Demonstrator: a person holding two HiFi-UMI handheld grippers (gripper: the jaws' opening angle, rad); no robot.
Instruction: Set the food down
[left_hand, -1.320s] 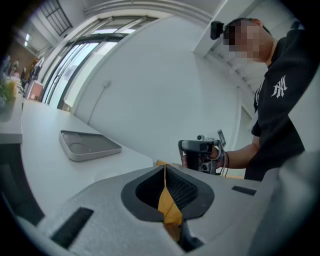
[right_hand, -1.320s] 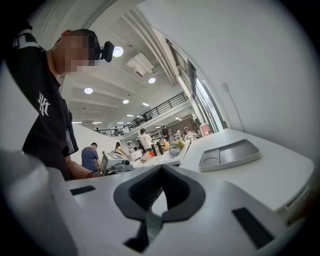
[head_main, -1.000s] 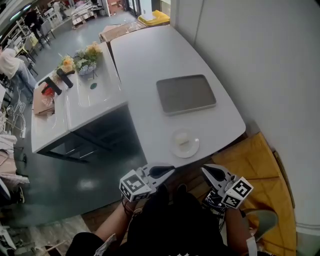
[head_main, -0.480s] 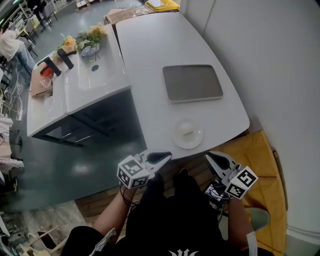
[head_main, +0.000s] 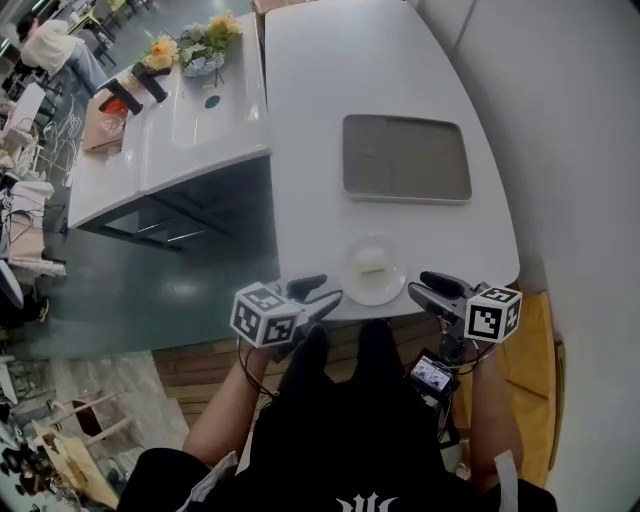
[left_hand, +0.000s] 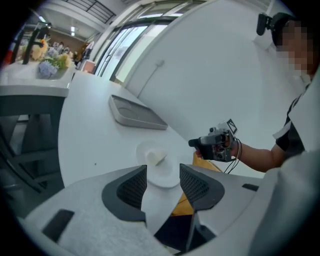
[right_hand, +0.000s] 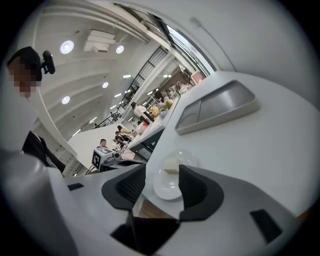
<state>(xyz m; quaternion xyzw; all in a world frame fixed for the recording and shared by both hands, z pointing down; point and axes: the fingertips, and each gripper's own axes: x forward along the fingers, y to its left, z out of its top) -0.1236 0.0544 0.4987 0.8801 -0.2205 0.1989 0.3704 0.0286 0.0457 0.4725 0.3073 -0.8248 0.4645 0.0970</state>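
The left gripper (head_main: 318, 296) has just been opening its jaws and they now stand wide apart with nothing between them; its own view shows only the plate (head_main: 393, 287) lying past the tips. This gripper hovers just to the left of the plate, near it but not touching. The right gripper (head_main: 424, 291) has likewise just been opening. Its jaws are spread as wide and also empty, and it sits just to the right of the plate, clear of its rim. The food (head_main: 371, 260), a small pale block, rests on the plate, a little toward the far side from the person. The plate sits on the white table (head_main: 310, 110), close to the near edge, so both grippers flank it from below that edge. Beyond the plate, further from the person, a grey tray (head_main: 406, 158) lies flat with nothing on it, well apart from the plate. Far off to the plate's left and beyond it, a second white counter (head_main: 190, 130) carries a bunch of flowers (head_main: 205, 45) and two black tools (head_main: 135, 92). To the right of the plate, past the table's corner, a yellow surface (head_main: 546, 325) shows beside the wall. Nothing lies on the table between either gripper and the plate.
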